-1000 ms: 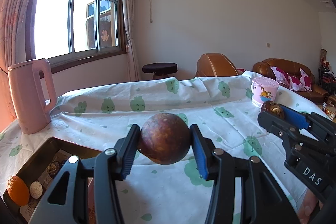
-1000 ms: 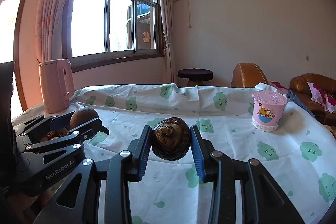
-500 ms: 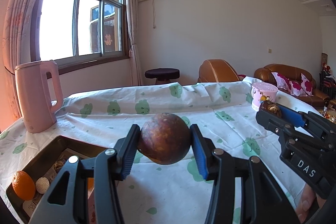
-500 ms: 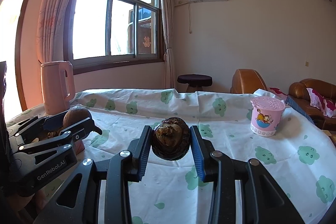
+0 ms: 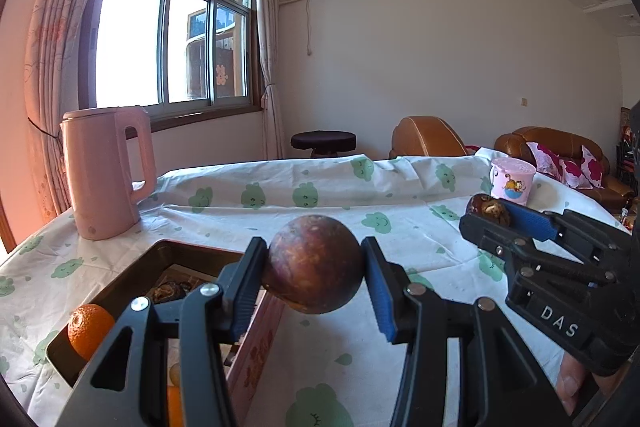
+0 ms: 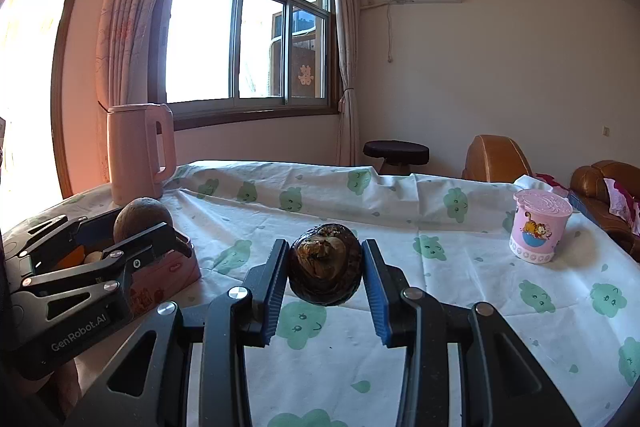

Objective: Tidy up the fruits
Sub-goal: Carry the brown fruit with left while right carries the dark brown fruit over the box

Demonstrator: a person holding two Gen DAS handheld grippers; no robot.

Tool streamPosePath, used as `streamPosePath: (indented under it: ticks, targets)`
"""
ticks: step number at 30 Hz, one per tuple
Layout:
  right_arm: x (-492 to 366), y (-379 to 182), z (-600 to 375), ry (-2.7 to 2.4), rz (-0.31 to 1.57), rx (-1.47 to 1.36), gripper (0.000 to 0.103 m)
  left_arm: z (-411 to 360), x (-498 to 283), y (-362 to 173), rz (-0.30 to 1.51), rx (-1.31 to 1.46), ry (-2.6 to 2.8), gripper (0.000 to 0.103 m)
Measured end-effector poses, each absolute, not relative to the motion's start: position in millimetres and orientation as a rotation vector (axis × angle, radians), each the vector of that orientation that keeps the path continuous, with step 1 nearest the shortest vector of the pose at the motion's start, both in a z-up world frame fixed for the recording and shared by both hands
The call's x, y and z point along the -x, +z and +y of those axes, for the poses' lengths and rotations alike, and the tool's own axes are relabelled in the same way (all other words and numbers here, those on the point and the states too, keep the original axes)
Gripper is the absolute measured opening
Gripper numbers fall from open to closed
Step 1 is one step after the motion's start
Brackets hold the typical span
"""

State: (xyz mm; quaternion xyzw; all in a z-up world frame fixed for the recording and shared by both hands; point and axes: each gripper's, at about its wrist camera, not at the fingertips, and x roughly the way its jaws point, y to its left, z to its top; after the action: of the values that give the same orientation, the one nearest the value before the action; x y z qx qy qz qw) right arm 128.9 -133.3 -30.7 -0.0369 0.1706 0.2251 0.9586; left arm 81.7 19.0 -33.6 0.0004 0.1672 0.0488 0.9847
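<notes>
left gripper: its blue-padded fingers are clamping the round brown fruit across its widest part, holding it in the air just beside the near right corner of the box.

right gripper: its fingers are squeezing the dark wrinkled fruit from both sides, carrying it above the tablecloth, to the right of the box and apart from it.

round brown fruit, handling: it is looking hard-shelled, mottled and fairly smooth; probably light, and likely to roll once released, so a grip across the middle is suiting it.

dark wrinkled fruit, handling: its skin is puckering and glossy, with a paler, torn-looking patch facing the camera; probably softer and easier to bruise, so light pressure on the firmer flanks seems wise.

box, material: it is sitting on the table as a shallow, dark-lined rectangular tray with pink printed outer walls, seemingly stiff card or tin.

box, contents: an orange with dimpled peel is lying in the near left corner; smaller shrivelled pieces are lying further in, too small to name.

tablecloth, texture: thin white plastic-looking sheet with green prints, creasing and likely slippery under round fruit.

kettle: smooth matte pink, standing upright behind the box.

pink cup: lidded plastic, standing far right of the box.
</notes>
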Motion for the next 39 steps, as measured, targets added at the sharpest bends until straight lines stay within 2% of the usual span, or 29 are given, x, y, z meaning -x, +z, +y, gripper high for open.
streamPosePath:
  ticks: [24, 39]
  targets:
    - [-102.7, -16.2, -15.2, 0.721, 0.348, 0.142, 0.039, 120.9, -35.9, -26.4, 0.337, 0.088, 0.264, 0.050]
    - [-114.2, -36.4, 29.1, 0.774, 0.412, 0.195, 0.039, 140.9, -33.5, -40.1, 0.386, 0.119, 0.288, 0.050]
